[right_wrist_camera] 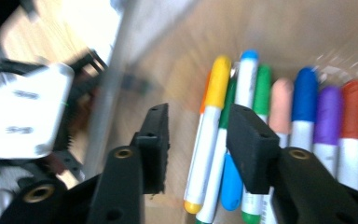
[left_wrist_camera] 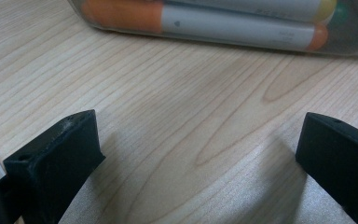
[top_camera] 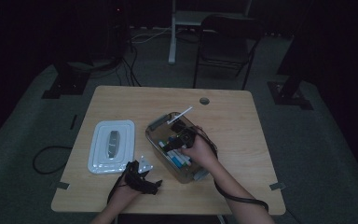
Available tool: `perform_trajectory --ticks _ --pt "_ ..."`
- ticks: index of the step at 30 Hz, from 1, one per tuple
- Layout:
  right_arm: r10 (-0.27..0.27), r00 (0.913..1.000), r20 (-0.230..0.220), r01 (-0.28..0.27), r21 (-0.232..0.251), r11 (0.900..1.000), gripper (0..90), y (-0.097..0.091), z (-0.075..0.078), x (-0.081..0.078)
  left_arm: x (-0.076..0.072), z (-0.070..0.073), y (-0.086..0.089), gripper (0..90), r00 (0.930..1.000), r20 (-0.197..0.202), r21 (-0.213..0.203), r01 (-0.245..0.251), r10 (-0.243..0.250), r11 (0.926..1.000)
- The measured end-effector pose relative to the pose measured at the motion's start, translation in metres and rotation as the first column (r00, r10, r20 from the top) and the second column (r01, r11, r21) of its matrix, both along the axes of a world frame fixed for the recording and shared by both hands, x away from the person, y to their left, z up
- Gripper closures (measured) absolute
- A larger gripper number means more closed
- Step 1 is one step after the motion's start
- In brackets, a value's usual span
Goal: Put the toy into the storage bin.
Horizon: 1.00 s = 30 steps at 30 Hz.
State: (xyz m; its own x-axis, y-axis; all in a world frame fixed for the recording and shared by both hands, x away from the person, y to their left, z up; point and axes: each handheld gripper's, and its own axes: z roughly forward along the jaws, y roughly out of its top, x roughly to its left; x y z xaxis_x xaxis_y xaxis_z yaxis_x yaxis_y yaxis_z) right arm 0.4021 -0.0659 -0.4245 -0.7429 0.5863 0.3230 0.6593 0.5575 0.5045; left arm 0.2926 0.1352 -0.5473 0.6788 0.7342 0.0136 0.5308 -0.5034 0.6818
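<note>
Sorting markers into a clear bin on the tabletop [top_camera: 121, 100].
White lid [top_camera: 112, 145] lies far left; left gripper [left_wrist_camera: 196, 154] rests beside it, fingers wide apart on bare wood. Right gripper [right_wrist_camera: 198, 144] hovers inside the bin [top_camera: 154, 123], fingers parted, gripping nothing, yellow marker [right_wrist_camera: 209, 135] lying loose between them.

The clear box [top_camera: 177, 147] stands near the middle of the table [top_camera: 242, 116]. The markers [right_wrist_camera: 261, 135] lie side by side in the box. The lid [top_camera: 112, 145] lies on the table, left of the box. The left gripper [top_camera: 140, 179] rests near the box's front-left. The right gripper [top_camera: 184, 137] is over the box.
</note>
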Motion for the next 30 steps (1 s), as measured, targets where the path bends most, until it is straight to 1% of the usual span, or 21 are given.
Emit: perform_trajectory --ticks 2,3,4,5,6,8,10,11,13,14,15,17,18,19,20,21,23,24,25,28,30 --pt "-0.027 0.9986 0.044 0.025 0.045 0.9987 54.9 -0.015 0.010 -0.002 0.000 0.000 0.000 0.4 1.0000 0.000 0.000 0.000 0.000 1.0000" --pt "-0.048 0.9968 0.064 0.044 0.055 0.9975 53.4 -0.023 0.015 -0.002 0.000 0.000 0.000 0.4 1.0000 0.000 0.000 0.000 0.000 1.0000" --pt "-0.048 0.9968 0.064 0.044 0.055 0.9975 53.4 -0.023 0.015 -0.002 0.000 0.000 0.000 0.4 1.0000 0.000 0.000 0.000 0.000 1.0000" --pt "-0.071 0.9934 0.090 0.066 0.060 0.9960 52.9 -0.030 0.019 -0.002 0.000 0.000 0.000 0.4 1.0000 0.001 -0.001 -0.001 0.001 1.0000" --pt "-0.119 0.9856 0.120 0.111 0.072 0.9912 48.8 -0.046 0.024 -0.001 0.000 0.000 0.000 0.4 1.0000 0.001 -0.001 -0.001 0.001 1.0000" --pt "-0.148 0.9801 0.133 0.138 0.083 0.9870 45.8 -0.056 0.027 0.000 0.000 0.000 0.000 0.4 1.0000 0.001 -0.001 -0.001 0.001 1.0000" --pt "-0.202 0.9671 0.155 0.192 0.079 0.9783 41.4 -0.070 0.031 0.001 0.000 0.000 0.000 0.4 1.0000 0.002 -0.001 -0.001 0.001 1.0000" --pt "-0.241 0.9564 0.164 0.232 0.076 0.9698 40.3 -0.078 0.032 0.002 0.000 0.000 0.000 0.4 1.0000 0.002 -0.001 -0.001 0.001 1.0000" --pt "-0.289 0.9403 0.180 0.277 0.090 0.9567 44.6 -0.091 0.031 0.004 0.000 0.000 0.000 0.4 1.0000 0.002 -0.001 -0.001 0.001 1.0000" --pt "-0.303 0.9355 0.181 0.290 0.096 0.9521 44.6 -0.096 0.031 0.005 0.000 0.000 0.000 0.4 1.0000 0.002 0.000 -0.001 0.001 1.0000" --pt "-0.323 0.9273 0.189 0.308 0.106 0.9455 44.9 -0.102 0.029 0.007 0.000 0.000 0.000 0.4 1.0000 0.002 -0.003 -0.003 0.003 1.0000" --pt "-0.362 0.9081 0.211 0.351 0.089 0.9322 46.1 -0.115 0.023 0.012 0.000 0.000 0.000 0.4 1.0000 0.000 0.000 -0.001 0.001 1.0000" --pt "-0.378 0.9030 0.204 0.368 0.088 0.9258 51.1 -0.119 0.020 0.015 0.000 0.000 0.000 0.4 1.0000 0.000 0.000 0.000 0.000 1.0000" --pt "-0.398 0.8979 0.189 0.386 0.096 0.9175 52.3 -0.126 0.014 0.019 0.000 0.000 0.000 0.4 1.0000 0.000 0.000 0.000 0.000 1.0000" --pt "-0.408 0.8949 0.181 0.397 0.092 0.9130 52.0 -0.129 0.009 0.021 0.000 0.000 0.000 0.4 1.0000 0.000 0.000 0.000 0.000 1.0000" --pt "-0.417 0.8933 0.167 0.410 0.076 0.9089 53.3 -0.133 0.003 0.025 0.000 0.000 0.000 0.4 1.0000 0.000 0.000 0.000 0.000 1.0000" --pt "-0.429 0.8912 0.146 0.425 0.064 0.9031 54.4 -0.138 -0.011 0.031 0.000 0.000 0.000 0.4 1.0000 0.000 0.000 0.000 0.000 1.0000" --pt "-0.428 0.8944 0.128 0.426 0.047 0.9035 53.5 -0.139 -0.020 0.034 0.000 0.000 0.000 0.4 1.0000 0.000 0.000 0.000 0.000 1.0000" --pt "-0.427 0.8956 0.123 0.427 0.032 0.9037 53.7 -0.139 -0.025 0.036 0.000 0.000 0.000 0.4 1.0000 -0.001 0.000 0.000 0.000 1.0000" --pt "-0.435 0.8966 0.082 0.437 -0.006 0.8994 55.6 -0.139 -0.047 0.044 0.000 0.000 0.000 0.4 1.0000 -0.001 0.000 0.000 0.000 1.0000" --pt "-0.426 0.9027 0.058 0.428 -0.021 0.9035 55.9 -0.137 -0.060 0.048 0.000 0.000 0.000 0.4 1.0000 0.000 0.000 0.000 0.000 1.0000"
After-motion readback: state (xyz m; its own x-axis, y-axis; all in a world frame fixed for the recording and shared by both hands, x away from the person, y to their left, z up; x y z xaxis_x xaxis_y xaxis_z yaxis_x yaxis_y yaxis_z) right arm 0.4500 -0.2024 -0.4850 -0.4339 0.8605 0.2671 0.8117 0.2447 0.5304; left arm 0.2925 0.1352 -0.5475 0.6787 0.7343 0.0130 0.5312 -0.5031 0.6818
